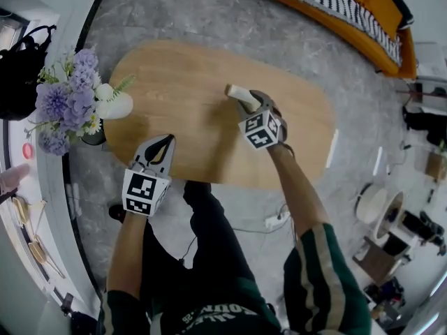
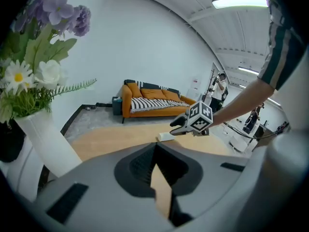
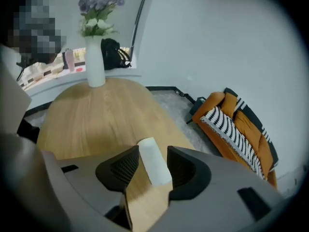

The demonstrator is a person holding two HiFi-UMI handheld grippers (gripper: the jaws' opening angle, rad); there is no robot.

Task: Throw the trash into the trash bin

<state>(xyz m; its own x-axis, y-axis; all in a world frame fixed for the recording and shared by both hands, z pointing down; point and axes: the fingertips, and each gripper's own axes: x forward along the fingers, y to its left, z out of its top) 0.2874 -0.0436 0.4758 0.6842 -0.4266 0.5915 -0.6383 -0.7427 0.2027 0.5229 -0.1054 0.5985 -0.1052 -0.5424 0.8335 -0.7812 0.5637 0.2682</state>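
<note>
Vase (image 1: 119,107) on table (image 1: 181,82), apart from trash (image 1: 236,91)

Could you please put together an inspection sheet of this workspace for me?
Surface: oval wooden table, no spills seen.
Job's things: white piece of trash lying on the table; no trash bin seen.
Clutter: white vase of flowers at one end of the table.
Grippers: right gripper open, jaws either side of the trash, not pressing on it; left gripper shut and empty, over the table's near edge.
Cables: power strip with its cable on the floor beneath the table.
Surroundings: orange sofa with a striped throw; black bag on a ledge.
</note>
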